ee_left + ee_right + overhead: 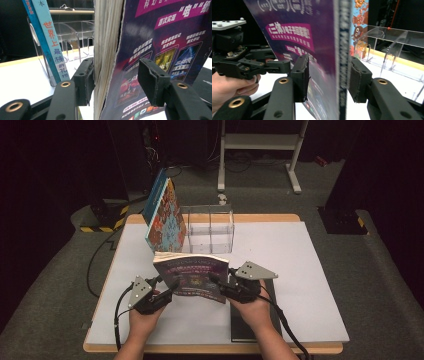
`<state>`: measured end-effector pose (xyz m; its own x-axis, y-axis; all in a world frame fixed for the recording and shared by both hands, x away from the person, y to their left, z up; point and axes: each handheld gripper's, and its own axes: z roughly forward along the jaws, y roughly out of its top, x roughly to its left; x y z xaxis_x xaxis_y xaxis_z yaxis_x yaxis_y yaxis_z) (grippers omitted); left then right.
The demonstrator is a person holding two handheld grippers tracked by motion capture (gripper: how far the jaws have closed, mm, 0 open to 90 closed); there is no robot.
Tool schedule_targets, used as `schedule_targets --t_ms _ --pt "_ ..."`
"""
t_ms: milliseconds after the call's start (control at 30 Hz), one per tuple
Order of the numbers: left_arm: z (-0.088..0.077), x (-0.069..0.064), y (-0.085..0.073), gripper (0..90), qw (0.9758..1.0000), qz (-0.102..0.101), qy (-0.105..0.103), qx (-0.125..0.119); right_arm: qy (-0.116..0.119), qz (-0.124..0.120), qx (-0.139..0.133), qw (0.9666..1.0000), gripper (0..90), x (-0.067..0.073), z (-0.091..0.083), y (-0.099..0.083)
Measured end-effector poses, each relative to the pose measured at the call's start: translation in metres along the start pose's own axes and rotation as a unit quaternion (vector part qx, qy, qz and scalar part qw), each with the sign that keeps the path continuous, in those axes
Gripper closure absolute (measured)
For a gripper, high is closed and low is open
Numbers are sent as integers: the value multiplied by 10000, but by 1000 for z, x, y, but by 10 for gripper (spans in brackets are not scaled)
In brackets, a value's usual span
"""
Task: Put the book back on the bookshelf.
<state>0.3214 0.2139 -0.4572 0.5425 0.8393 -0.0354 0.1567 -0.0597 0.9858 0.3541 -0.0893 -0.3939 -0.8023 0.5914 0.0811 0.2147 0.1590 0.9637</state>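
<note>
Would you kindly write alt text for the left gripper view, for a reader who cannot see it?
A purple paperback book stands on edge between the left tool's two black jaws, one pad against its page edges, the other just off its cover. Behind it, a blue book leans on a clear acrylic rack on the white table.

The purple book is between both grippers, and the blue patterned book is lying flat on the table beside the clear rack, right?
Not flat: in the high view the blue patterned book stands tilted, leaning by the clear rack. The purple book is indeed between the left gripper and right gripper.
</note>
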Motion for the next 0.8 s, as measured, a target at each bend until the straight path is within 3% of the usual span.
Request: schedule_targets --t_ms 100,200,367,600,800 --pt "0 1 0 474 10000 -19 -11 8 32 -59 52 10000 645 0 1 2" --pt "-2 2 2 474 10000 -57 11 -14 -67 -235 110 9996 800 5 0 1" --pt "-6 6 4 466 9999 -132 67 -62 -314 -571 149 9978 837 15 -2 1" --pt "-8 8 4 467 9998 -163 98 -62 -725 -332 36 9968 839 9 0 1" --pt "-8 10 4 467 9997 -189 112 -61 -1159 -36 -95 9932 838 -6 -1 3"
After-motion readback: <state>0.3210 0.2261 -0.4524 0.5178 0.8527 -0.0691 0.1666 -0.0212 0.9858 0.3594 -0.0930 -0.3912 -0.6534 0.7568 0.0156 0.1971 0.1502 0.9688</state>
